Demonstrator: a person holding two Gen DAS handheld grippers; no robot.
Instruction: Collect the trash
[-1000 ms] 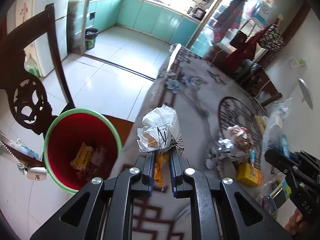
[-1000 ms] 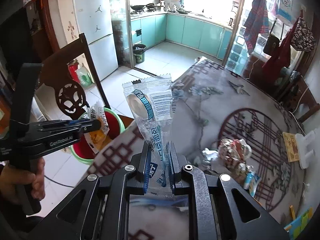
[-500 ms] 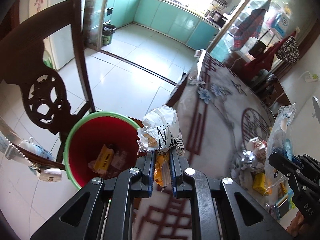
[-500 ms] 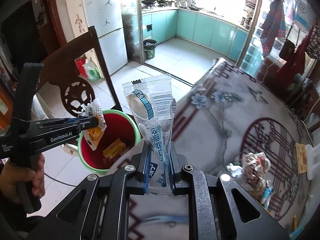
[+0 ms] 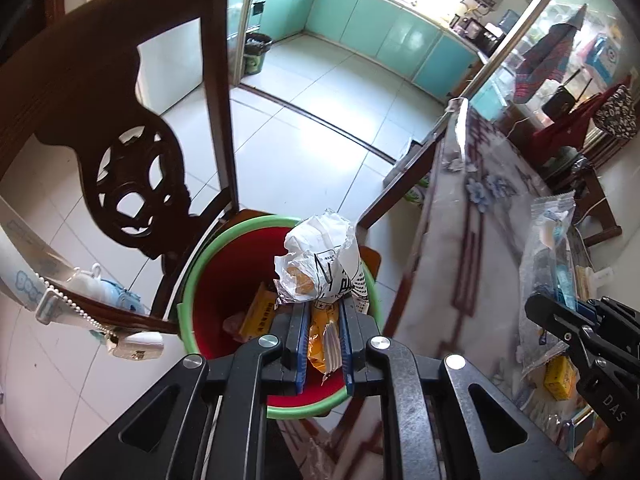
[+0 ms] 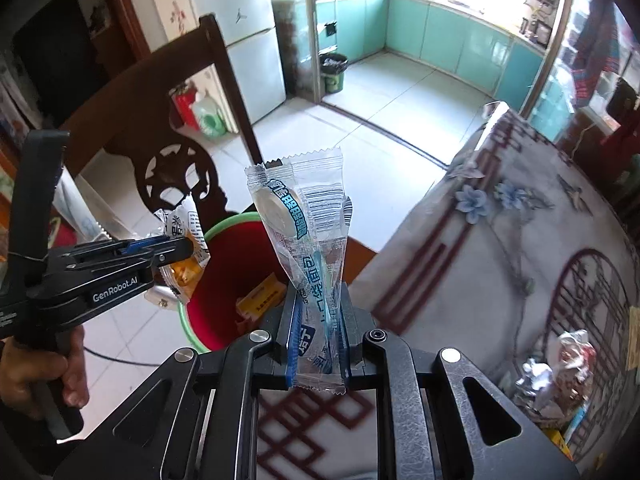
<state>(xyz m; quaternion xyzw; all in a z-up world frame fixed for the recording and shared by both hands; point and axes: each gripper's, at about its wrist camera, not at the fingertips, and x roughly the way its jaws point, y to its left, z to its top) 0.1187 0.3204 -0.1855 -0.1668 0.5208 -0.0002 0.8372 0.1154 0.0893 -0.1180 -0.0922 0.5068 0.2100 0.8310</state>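
**Left wrist view: both wrappers now at the bin, release is the step in hand**

Left wrist view now looks almost straight down into the red bin (image 5: 240,304) with the green rim, which stands on the floor between the dark wooden chair (image 5: 132,184) and the edge of the worktop (image 5: 472,240). A second ago the bin sat off to the lower left of this view and the patterned worktop filled the middle; now the bin's mouth lies right under the left gripper (image 5: 324,344). Its fingers are closed on the crumpled white and orange snack wrapper (image 5: 320,264), which stands up over the bin's opening. Yellow packets already lie at the bottom of the bin.

In the right wrist view the right gripper (image 6: 318,340) has its fingers clamped on the clear plastic sachet (image 6: 304,232) with blue print, held upright. A second ago the bin was mostly hidden behind the other tool; now its red inside shows just past the sachet, so this hand too has swung off the worktop towards the bin, though it looks to be over the rim's near edge, not the middle. A hand (image 6: 44,372) grips the left tool's handle at lower left.

My reading: the carry is done for the left wrapper, and opening those fingers should drop it in. The right sachet likely needs a little more travel first. More litter (image 6: 560,364) lies back on the worktop, so the task is far from finished.
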